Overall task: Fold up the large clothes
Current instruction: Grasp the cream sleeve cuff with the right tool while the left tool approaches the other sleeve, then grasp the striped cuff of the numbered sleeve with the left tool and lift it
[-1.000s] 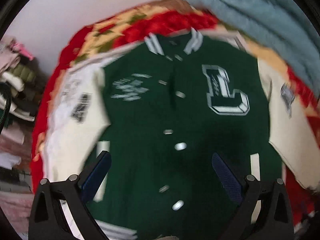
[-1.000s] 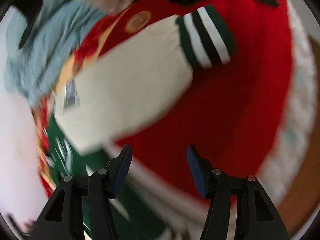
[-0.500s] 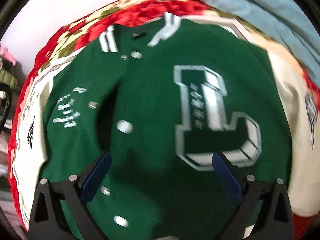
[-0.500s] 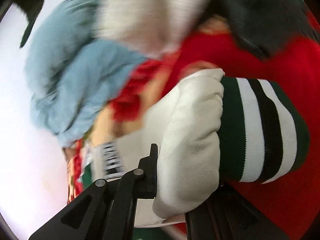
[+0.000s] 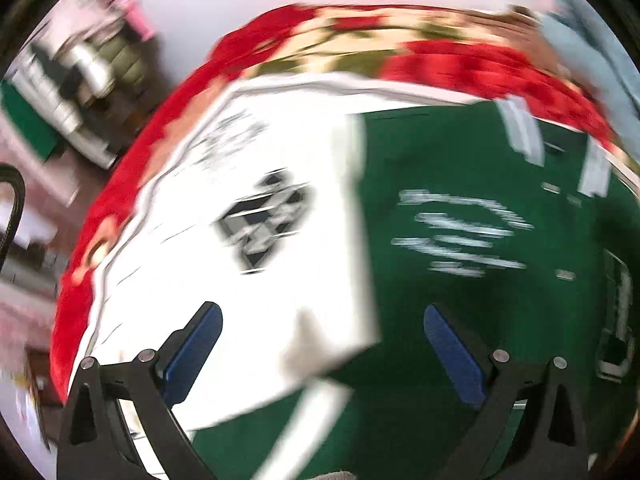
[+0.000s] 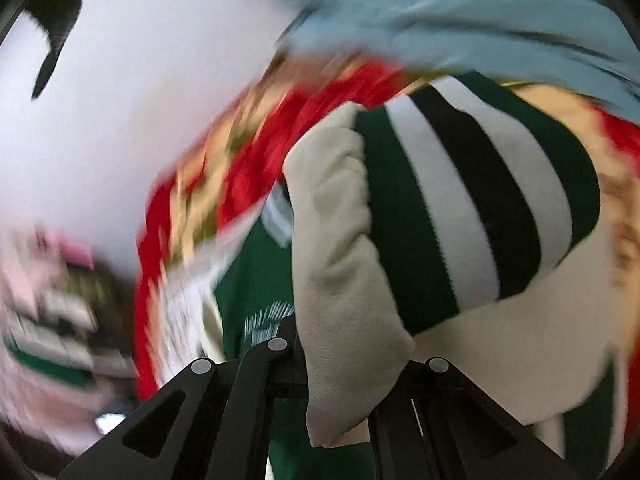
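My right gripper (image 6: 340,392) pinches the jacket's (image 5: 500,200) thick, floppy sleeve (image 6: 344,280) near the stretchy cuff (image 6: 472,208), a firm hold; my left gripper (image 5: 322,356) is spread, empty.

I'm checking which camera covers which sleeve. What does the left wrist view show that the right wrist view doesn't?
Only the left wrist view: the open left claw above a cream sleeve with a dark patch lying flat.

Only the right wrist view: the right claw shut on the other cream sleeve near its striped cuff, with light blue fabric behind.

Both: the jacket's green body with white lettering, on the red patterned cover.
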Tool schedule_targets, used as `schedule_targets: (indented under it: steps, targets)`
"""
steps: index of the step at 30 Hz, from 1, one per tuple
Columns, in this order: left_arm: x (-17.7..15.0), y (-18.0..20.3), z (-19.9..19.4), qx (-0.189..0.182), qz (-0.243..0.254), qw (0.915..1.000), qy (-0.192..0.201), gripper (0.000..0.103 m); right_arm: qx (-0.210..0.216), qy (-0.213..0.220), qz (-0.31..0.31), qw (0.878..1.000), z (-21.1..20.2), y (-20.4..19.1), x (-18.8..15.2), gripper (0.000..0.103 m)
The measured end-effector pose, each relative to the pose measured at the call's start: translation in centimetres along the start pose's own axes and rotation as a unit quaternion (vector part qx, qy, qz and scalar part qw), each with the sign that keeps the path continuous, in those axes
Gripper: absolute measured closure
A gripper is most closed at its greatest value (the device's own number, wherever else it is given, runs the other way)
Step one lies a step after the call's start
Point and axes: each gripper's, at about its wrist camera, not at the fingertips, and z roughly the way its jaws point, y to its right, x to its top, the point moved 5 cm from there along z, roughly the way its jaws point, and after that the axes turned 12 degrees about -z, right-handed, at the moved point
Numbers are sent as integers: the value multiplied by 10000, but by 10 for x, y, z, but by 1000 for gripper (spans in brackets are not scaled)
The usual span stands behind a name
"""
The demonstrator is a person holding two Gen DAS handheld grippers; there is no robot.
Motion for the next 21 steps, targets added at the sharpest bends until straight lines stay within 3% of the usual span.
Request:
schedule_targets:
  steps: [2, 4, 6, 9, 11, 13, 15, 16, 19, 21]
  targets:
    - [3, -26, 11, 59, -266, 9995, -161, 0, -282, -622, -818, 9943, 61, -49, -16, 99]
    - [4, -53, 22, 109, -432, 9987, -251, 0, -524, -1145, -1526, 9802, 111, -83, -36, 99]
    - [4, -74, 28, 220, -464, 9984, -232, 0, -874, -1429, -2136, 9625, 143, -104, -59, 99]
    - [3, -102, 35, 270, -600, 9973, -313, 0, -985, -1866, -2536, 9440, 174, -121, -78, 96]
    - [-2, -121, 35, 281, -709, 9961, -454, 0, -803, -1776, -2560, 9468, 169, -125, -83, 84]
    - [-10, -146, 31, 187, -875, 9934, -713, 0, -170, -1728, -2453, 9538, 151, -133, -87, 38]
    - [-24, -175, 25, 65, -1160, 9882, -999, 0, 557, -1619, -2020, 9643, 119, -130, -86, 23]
    - [-33, -190, 23, 17, -1315, 9845, -1158, 0, 753, -1563, -1774, 9687, 102, -124, -86, 23]
    - [-71, -234, 19, -198, -2064, 9619, -1784, 1, 1022, -1472, -1167, 9769, 55, -99, -95, 23]
    - [-100, -260, 23, -345, -2720, 9364, -2190, 1, 1043, -1394, -898, 9806, 37, -85, -96, 23]
